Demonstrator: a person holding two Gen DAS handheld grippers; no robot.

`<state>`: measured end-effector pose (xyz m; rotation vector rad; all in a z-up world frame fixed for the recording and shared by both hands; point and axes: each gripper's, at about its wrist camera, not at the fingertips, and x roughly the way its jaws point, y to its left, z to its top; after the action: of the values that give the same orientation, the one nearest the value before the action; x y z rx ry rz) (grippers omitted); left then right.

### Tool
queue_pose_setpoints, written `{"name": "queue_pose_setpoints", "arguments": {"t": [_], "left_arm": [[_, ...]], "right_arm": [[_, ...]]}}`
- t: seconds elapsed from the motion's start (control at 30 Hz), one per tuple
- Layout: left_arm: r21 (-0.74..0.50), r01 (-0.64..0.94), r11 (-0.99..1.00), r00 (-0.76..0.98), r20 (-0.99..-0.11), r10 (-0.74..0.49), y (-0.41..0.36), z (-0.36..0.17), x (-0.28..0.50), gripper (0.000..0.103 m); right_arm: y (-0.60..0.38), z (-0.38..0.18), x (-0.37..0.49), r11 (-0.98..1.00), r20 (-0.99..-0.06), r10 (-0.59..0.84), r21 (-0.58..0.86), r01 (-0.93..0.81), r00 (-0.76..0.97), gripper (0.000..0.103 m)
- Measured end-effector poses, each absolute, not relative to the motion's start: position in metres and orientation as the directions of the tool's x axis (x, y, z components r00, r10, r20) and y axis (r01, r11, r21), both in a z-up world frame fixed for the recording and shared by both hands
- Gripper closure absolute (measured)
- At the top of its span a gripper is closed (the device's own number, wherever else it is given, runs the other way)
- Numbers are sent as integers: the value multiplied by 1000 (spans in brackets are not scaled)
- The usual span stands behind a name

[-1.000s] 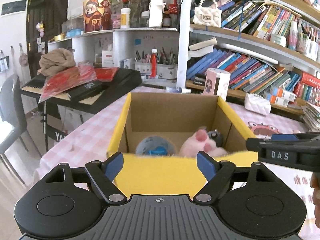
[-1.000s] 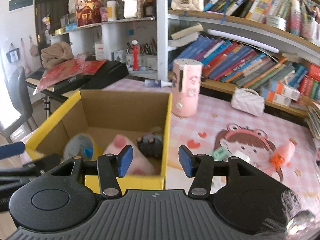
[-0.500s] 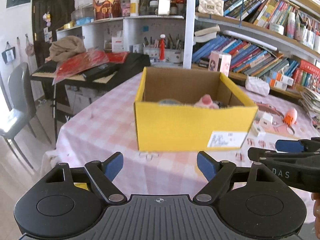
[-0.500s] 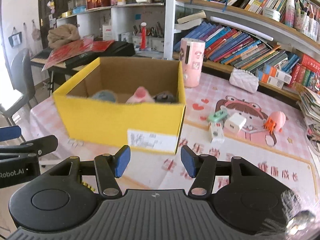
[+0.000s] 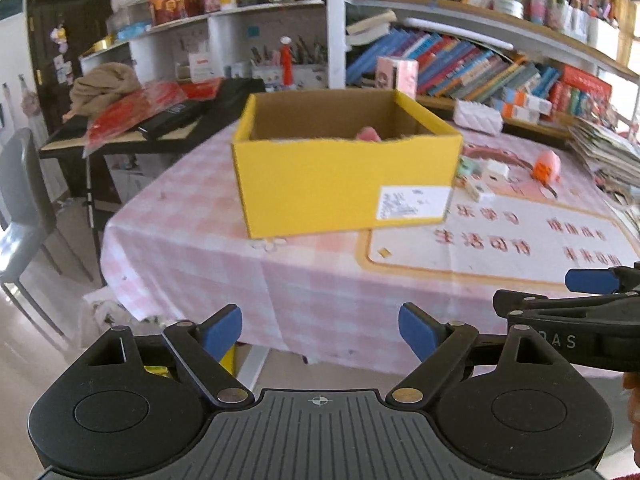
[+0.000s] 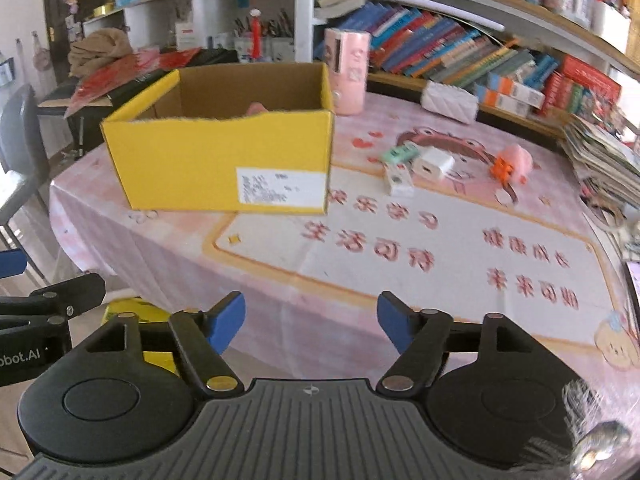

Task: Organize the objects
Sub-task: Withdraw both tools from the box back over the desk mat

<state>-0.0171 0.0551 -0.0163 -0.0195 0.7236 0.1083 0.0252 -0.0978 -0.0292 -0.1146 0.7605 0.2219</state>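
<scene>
Tablecloth [image 5: 224, 256], pink-checked, before bookshelves [image 5: 480, 60]

Both wrist views toward yellow box [image 5: 344, 184]

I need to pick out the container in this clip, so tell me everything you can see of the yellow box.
The yellow box is open-topped cardboard: yellow outside, plain brown inside, with a white printed label low on its near wall. It stands upright on the pink checked tablecloth. A pink object peeks above its rim. A pink cylinder stands just behind it. Neither hand-held gripper touches it.
</scene>
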Motion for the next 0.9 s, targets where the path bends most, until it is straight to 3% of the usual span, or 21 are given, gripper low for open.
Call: {"name": "queue_pose_setpoints", "arguments": {"t": [0.9], "left_arm": [[8, 215, 977, 733, -663, -155, -45, -18, 33, 15]], "right_arm": [[-204, -31, 26, 994, -708, -104, -60, 87, 699, 22]]}}
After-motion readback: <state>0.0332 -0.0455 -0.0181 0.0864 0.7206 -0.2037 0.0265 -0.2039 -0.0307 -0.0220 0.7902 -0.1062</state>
